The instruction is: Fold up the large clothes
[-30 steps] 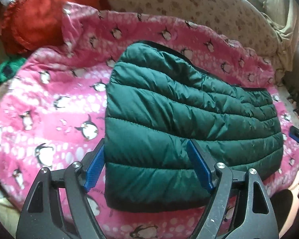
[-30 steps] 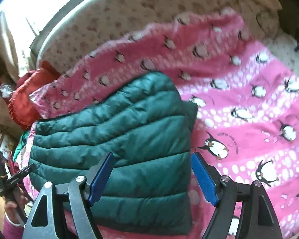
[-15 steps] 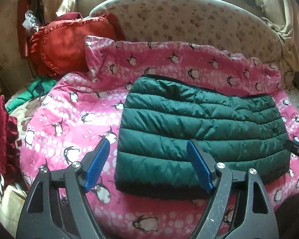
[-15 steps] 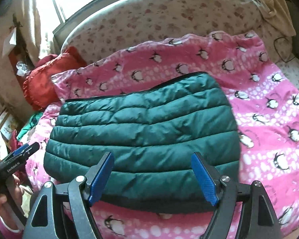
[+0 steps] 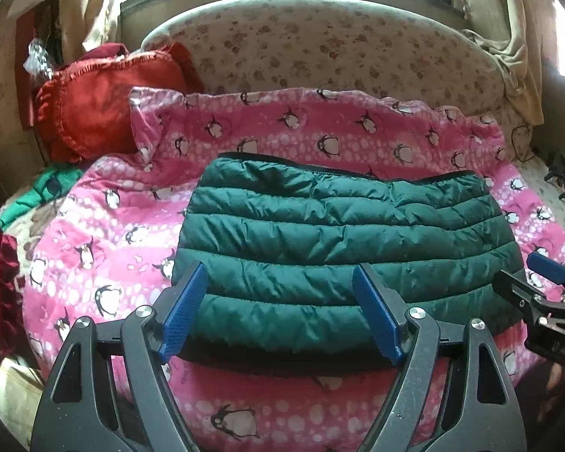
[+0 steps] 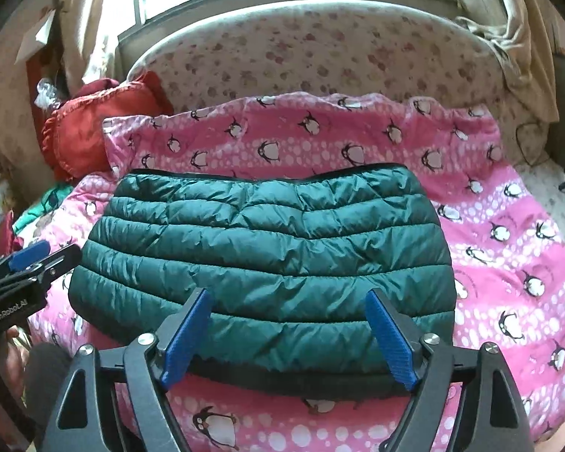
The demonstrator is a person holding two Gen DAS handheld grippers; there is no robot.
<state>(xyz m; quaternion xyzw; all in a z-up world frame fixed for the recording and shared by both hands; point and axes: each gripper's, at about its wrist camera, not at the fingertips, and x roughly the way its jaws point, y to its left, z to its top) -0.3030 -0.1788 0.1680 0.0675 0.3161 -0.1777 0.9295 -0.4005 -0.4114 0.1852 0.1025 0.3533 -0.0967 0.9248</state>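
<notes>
Green puffy jacket (image 5: 342, 248) lay folded flat in the middle of the pink penguin blanket (image 5: 105, 226). Near the jacket's front edge, the left gripper (image 5: 280, 316) had its fingers wide apart and held nothing. Beside it, the right gripper (image 6: 288, 333) was spread wide too. Behind the blanket sat a red pillow (image 5: 94, 101).

jacket (image 5: 342, 241): quilted puffy cloth, kinda shiny | blanket (image 5: 105, 226): soft fleecy cloth, matt | pillow (image 5: 94, 105) upper left: satiny red cloth, frilly edge | left gripper (image 5: 280, 312): matt black plastic, ribbed blue pads (image 5: 182, 310), shiny metal screws
</notes>
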